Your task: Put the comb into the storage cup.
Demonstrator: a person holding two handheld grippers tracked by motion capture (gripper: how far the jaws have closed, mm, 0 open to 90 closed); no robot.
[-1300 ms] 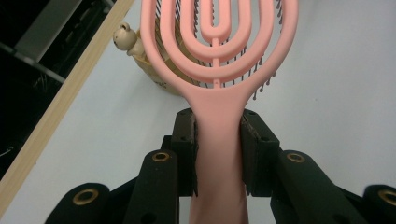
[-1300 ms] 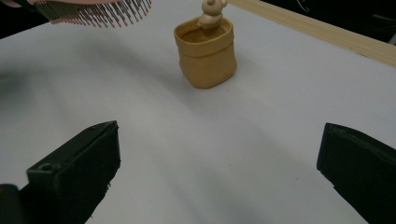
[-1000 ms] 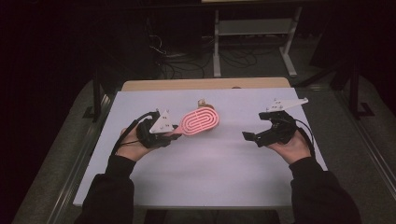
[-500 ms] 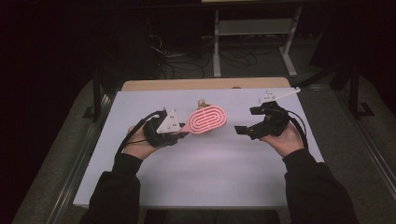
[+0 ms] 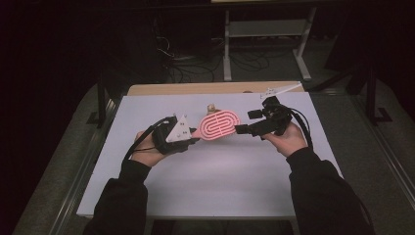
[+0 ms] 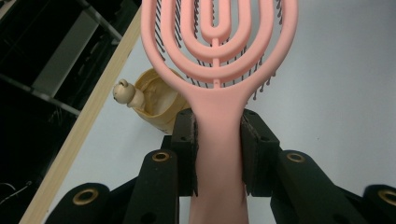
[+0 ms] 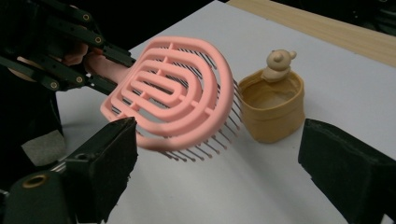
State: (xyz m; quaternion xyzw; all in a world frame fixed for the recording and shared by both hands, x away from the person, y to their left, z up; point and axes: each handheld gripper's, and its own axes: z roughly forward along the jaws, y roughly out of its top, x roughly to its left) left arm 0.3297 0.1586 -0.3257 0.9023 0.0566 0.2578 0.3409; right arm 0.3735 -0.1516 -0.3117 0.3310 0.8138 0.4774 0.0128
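Observation:
A pink hairbrush (image 5: 220, 126) with an oval, looped head is held level above the white table sheet (image 5: 220, 191). My left gripper (image 5: 195, 137) is shut on its handle; in the left gripper view both pads clamp the handle of the brush (image 6: 219, 56). My right gripper (image 5: 248, 122) stands open at the right rim of the head. Its jaws have just been closing, and in the right gripper view the brush (image 7: 173, 98) lies just ahead of the gripper (image 7: 224, 158), its rim by the left pad (image 7: 116, 154), with neither pad pressing on it.
A small yellow cup (image 5: 212, 107) with a bear figure on its rim stands on the sheet behind the brush; I also see this cup (image 7: 273, 109) close beside the bristles. A wooden table edge (image 5: 195, 88) runs along the back, with dark floor, cables and a metal frame beyond.
My right hand has moved left and a little up, from well right of the brush to its head. The left hand has carried the brush slightly right.

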